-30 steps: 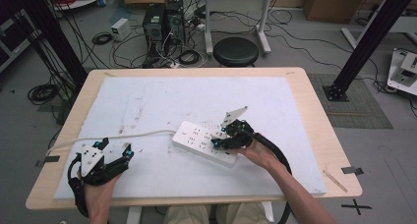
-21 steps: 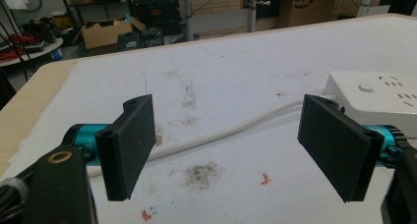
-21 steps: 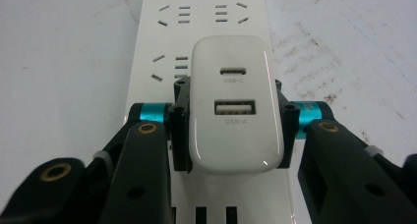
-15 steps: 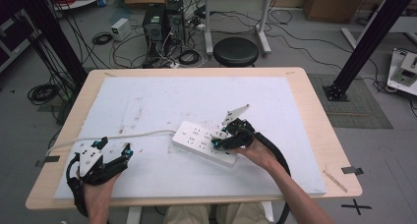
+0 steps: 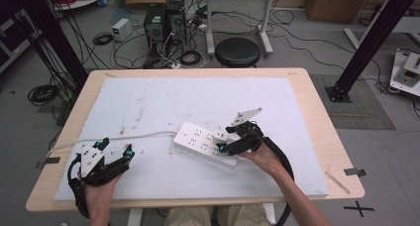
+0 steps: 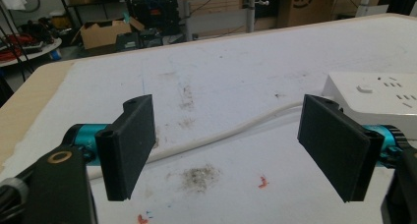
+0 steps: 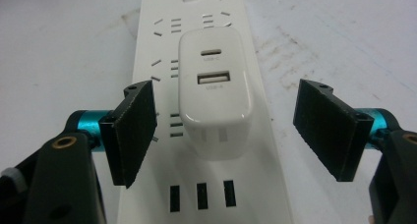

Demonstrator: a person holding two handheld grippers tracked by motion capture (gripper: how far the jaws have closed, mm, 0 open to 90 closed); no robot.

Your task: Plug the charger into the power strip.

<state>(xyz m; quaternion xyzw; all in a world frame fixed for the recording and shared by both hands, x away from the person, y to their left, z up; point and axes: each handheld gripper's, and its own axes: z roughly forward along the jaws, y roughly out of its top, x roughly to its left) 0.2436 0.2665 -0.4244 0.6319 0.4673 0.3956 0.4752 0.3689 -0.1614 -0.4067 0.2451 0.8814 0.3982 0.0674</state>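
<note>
Right gripper (image 7: 223,130), jaws wide, straddles the charger (image 7: 215,94) seated in the strip (image 7: 246,194), apparently positioned to grasp it; left gripper (image 6: 236,145) idles wide, cord (image 6: 231,133) ahead.

Left hand-held gripper (image 5: 115,148) low nr table edge, jaws wide, right hand-held gripper (image 5: 225,141) (also spread) fwd, angled left

A charger (image 7: 215,94) sits plugged on the power strip (image 5: 205,143), apparently right of centre.
</note>
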